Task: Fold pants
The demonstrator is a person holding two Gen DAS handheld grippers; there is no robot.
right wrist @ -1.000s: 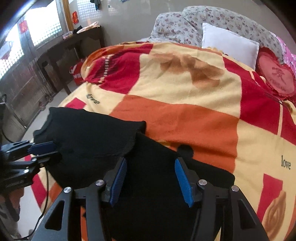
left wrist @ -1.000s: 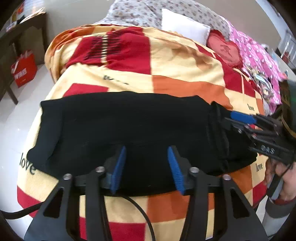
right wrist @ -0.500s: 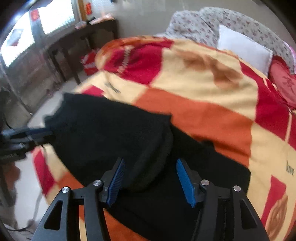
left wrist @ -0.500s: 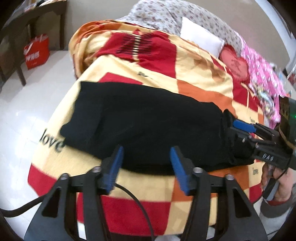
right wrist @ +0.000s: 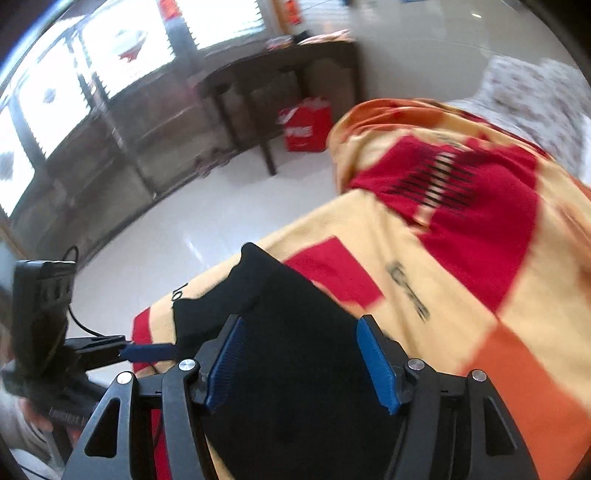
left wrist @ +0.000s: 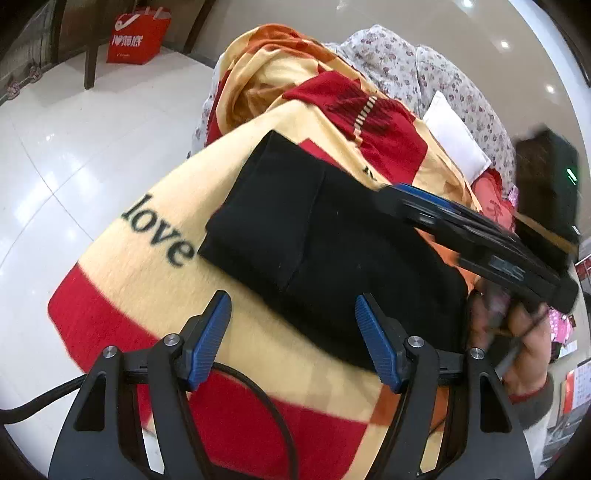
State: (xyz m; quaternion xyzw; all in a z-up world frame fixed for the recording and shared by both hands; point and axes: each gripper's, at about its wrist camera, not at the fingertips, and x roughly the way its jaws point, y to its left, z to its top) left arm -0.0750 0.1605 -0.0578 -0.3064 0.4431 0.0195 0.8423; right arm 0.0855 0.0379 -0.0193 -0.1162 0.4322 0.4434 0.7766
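Observation:
Black pants (left wrist: 325,236) lie folded over on the checked blanket (left wrist: 155,280) near the bed's front corner; a top layer overlaps a lower layer with a visible fold edge. My left gripper (left wrist: 291,339) is open and empty, held above the blanket just in front of the pants. My right gripper (right wrist: 303,363) is open and hovers right over the pants (right wrist: 295,332); nothing sits between its pads. The right gripper also shows in the left wrist view (left wrist: 454,225), above the pants' far side. The left gripper shows in the right wrist view (right wrist: 147,350), at the pants' left edge.
The bed's edge drops to a white tiled floor (left wrist: 74,147) on the left. A red shopping bag (left wrist: 135,35) and a dark wooden table (right wrist: 266,77) stand beyond. Pillows (left wrist: 454,140) lie at the head of the bed. A cable (left wrist: 251,391) trails under the left gripper.
Both views have swung left toward the pants' left end. The right gripper carried the right part of the pants over onto the left part and now stands open above it. The left gripper backed off.

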